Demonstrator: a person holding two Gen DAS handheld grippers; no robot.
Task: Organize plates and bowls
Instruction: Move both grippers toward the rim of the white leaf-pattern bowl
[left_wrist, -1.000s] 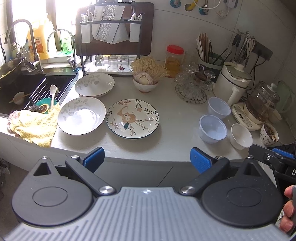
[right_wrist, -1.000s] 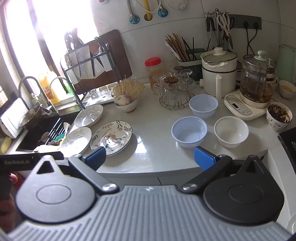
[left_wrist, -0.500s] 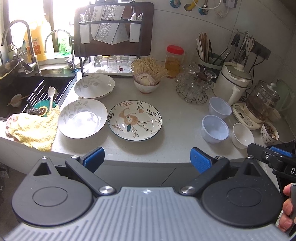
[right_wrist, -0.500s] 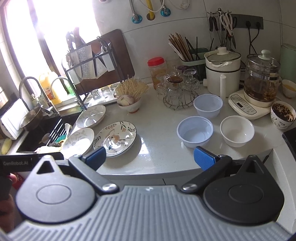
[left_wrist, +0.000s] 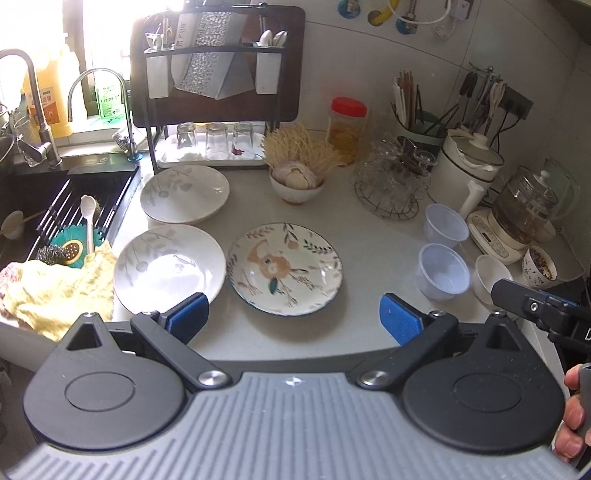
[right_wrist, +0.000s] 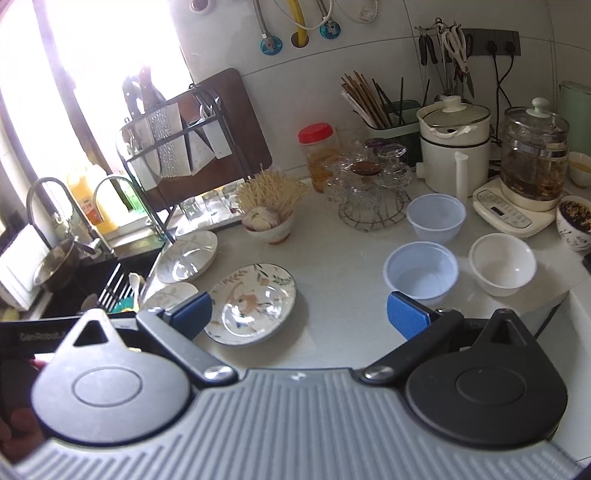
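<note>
Three plates lie on the white counter: a flower-patterned plate (left_wrist: 284, 268), a white leaf plate (left_wrist: 169, 266) to its left and another white leaf plate (left_wrist: 184, 193) behind. To the right stand two translucent plastic bowls (left_wrist: 441, 272) (left_wrist: 445, 223) and a white bowl (left_wrist: 491, 277). My left gripper (left_wrist: 293, 319) is open and empty, just in front of the flower plate. My right gripper (right_wrist: 299, 314) is open and empty, between the flower plate (right_wrist: 251, 303) and the near plastic bowl (right_wrist: 421, 270); the white bowl (right_wrist: 502, 265) is further right.
A sink (left_wrist: 44, 206) with a yellow cloth (left_wrist: 55, 291) is at the left. A drying rack (left_wrist: 214, 92) with glasses, a bowl of garlic (left_wrist: 297, 184), a glass-cup stand (left_wrist: 391, 184), a cooker (left_wrist: 469, 166) and a kettle (left_wrist: 524, 206) line the back.
Both grippers have moved forward, closer to the counter; plates and bowls appear larger. Nothing on the counter has moved. Both grippers stay open.
</note>
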